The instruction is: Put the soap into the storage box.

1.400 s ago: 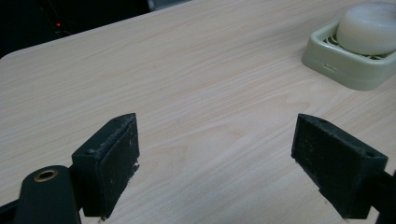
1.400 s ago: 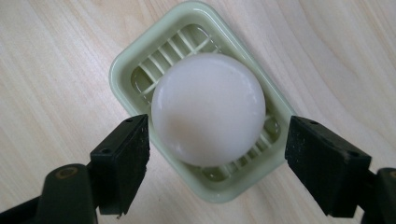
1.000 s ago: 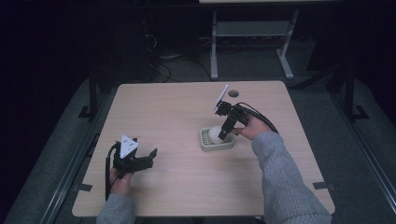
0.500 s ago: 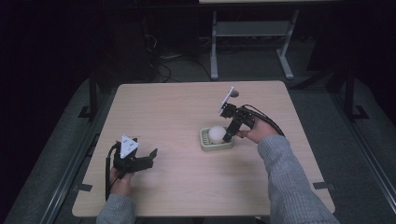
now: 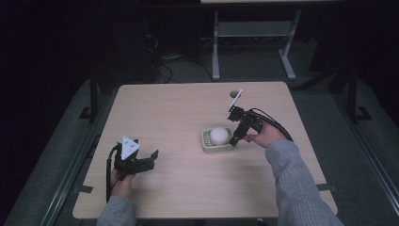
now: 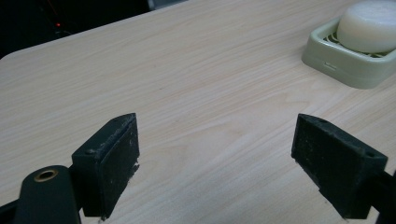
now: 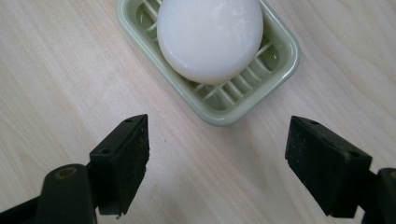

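- Right gripper (image 7: 217,170) hangs just short of the soap dish (image 7: 275,70), jaws spread wide and empty.
- The white soap (image 7: 210,37) lies in the dish, apparently set there.
- Left gripper (image 5: 149,158) rests well apart on the table (image 5: 179,108), jaws also spread, holding nothing.

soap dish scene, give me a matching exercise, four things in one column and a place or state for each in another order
Things:
1. soap
2. soap dish
3. left gripper
4. right gripper

Places or states:
A. open, at the table's near left, far from the dish
B. pale green, slatted, on the table
C. white, round, lying in the dish
D. open, empty, just beside the dish

Pairs: 1-C, 2-B, 3-A, 4-D
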`<action>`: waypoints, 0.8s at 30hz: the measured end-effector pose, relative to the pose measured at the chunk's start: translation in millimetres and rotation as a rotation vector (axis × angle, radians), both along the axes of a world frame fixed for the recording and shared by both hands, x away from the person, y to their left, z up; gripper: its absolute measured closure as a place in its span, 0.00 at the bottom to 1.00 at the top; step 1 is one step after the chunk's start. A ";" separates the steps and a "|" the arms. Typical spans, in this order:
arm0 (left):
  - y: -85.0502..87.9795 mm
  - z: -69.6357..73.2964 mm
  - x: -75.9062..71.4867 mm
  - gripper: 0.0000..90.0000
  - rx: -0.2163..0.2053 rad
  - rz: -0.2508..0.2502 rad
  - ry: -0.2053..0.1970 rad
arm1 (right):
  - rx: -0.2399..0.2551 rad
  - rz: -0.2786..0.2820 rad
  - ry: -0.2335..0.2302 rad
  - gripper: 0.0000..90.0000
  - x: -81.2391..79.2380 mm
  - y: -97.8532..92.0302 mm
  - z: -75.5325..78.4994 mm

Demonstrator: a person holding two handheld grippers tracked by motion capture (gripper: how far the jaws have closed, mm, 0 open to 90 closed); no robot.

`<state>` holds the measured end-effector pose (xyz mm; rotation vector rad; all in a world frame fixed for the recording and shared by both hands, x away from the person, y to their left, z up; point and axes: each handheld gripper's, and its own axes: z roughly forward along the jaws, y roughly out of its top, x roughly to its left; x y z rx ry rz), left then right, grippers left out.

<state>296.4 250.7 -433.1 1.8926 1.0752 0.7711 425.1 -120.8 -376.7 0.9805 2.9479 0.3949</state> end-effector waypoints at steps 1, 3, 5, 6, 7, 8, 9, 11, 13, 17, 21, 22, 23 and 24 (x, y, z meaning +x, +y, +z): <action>-0.1 0.0 0.0 0.16 -0.002 0.000 0.000 | 0.004 0.000 0.002 0.24 -0.9 -0.9 0.0; -0.3 -0.1 0.0 0.16 -0.001 -0.002 0.000 | -0.006 0.002 0.002 0.24 -2.6 -2.6 -0.5; -0.3 -0.1 -0.1 0.16 -0.001 -0.001 0.000 | 0.003 0.004 -0.002 0.24 -3.8 -5.2 -1.0; -0.3 -0.1 -0.1 0.16 0.000 -0.002 0.000 | 0.003 -0.003 -0.002 0.24 -4.8 -6.3 -1.3; -0.4 -0.2 0.0 0.16 -0.001 -0.002 -0.001 | 0.004 -0.005 0.003 0.24 -5.8 -7.5 -1.5; -0.3 -0.2 0.0 0.16 0.000 -0.003 -0.001 | 0.006 -0.004 -0.003 0.24 -6.2 -9.2 -2.3; -0.3 -0.2 0.0 0.16 0.000 -0.002 -0.001 | 0.007 -0.009 0.000 0.24 -7.1 -10.5 -2.9; -0.3 -0.1 -0.1 0.16 0.002 -0.003 -0.001 | 0.007 -0.010 0.000 0.24 -8.7 -13.2 -3.9; -0.5 -0.1 -0.1 0.16 0.003 -0.004 0.000 | 0.010 -0.010 -0.001 0.24 -10.3 -15.9 -4.7; -0.6 0.1 -0.4 0.16 0.006 -0.004 0.001 | 0.002 -0.019 0.003 0.24 -14.0 -19.6 -4.3; -0.7 0.2 -0.4 0.16 0.008 -0.004 0.001 | 0.014 -0.018 -0.010 0.24 -17.6 -23.2 -2.5; -0.9 0.1 -0.5 0.16 0.006 -0.003 0.000 | 0.018 -0.020 -0.009 0.24 -18.5 -24.0 -2.8; -0.8 0.2 -0.5 0.16 0.007 -0.005 -0.001 | 0.016 -0.021 -0.010 0.24 -19.6 -25.0 -3.0; -0.9 0.1 -0.4 0.16 0.005 -0.005 -0.001 | 0.021 -0.021 -0.010 0.24 -20.7 -26.0 -3.6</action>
